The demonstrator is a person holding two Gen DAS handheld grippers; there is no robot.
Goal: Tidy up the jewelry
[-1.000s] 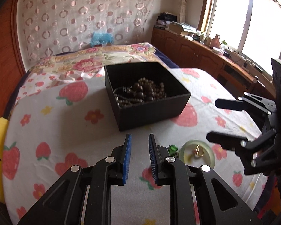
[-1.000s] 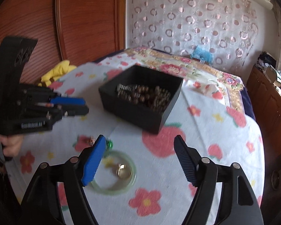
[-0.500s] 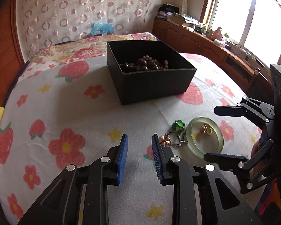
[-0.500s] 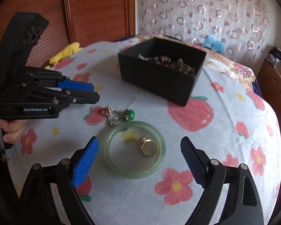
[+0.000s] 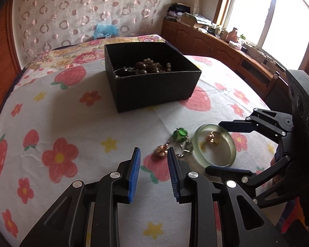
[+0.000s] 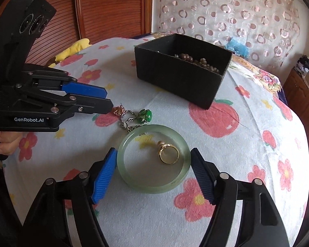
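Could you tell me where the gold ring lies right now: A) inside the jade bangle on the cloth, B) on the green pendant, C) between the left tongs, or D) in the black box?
A: the ring lies on the cloth inside the bangle, which the open right tongs straddle.

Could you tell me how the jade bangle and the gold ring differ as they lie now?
The jade bangle is pale green, translucent and wide; the gold ring is shiny metal and far smaller. The bangle encircles the ring, and the open right gripper straddles the bangle alone. Both lie on the tablecloth, outside the black box.
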